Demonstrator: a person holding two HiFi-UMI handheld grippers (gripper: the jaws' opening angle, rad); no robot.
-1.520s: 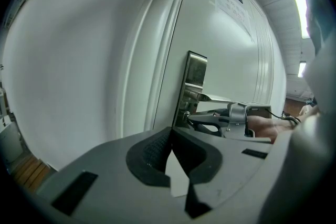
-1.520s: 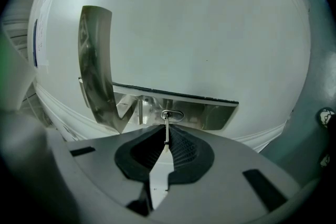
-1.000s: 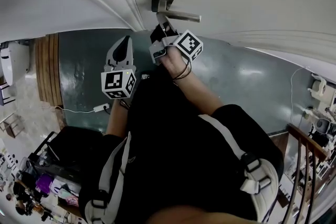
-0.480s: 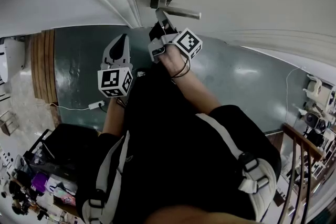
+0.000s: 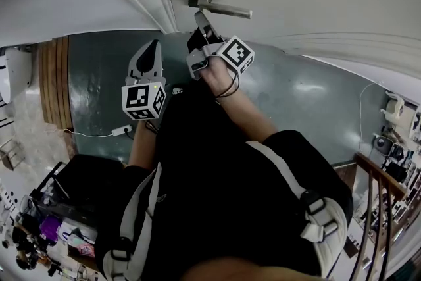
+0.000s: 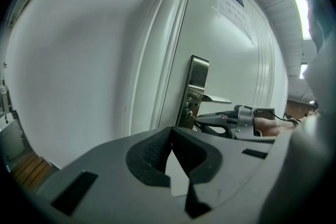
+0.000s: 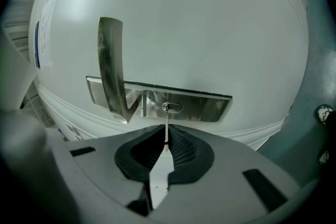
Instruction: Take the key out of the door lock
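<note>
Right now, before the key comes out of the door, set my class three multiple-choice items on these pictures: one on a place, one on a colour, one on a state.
1. Where is the oval keyhole relative to the silver metal lever handle?
A) below it, on the same steel lock plate
B) above it
C) on the door frame

2. What colour is the panelled door?
A) brown
B) white
C) red

3. How do the jaws of the right gripper stand?
A) wide apart
B) shut on the lever
C) shut on the thin metal key

Answers: 1 A, the left gripper view shows the keyhole under the lever; 2 B, every view shows it white; 3 C, the pads pinch the key, whose tip reaches the keyhole.
</note>
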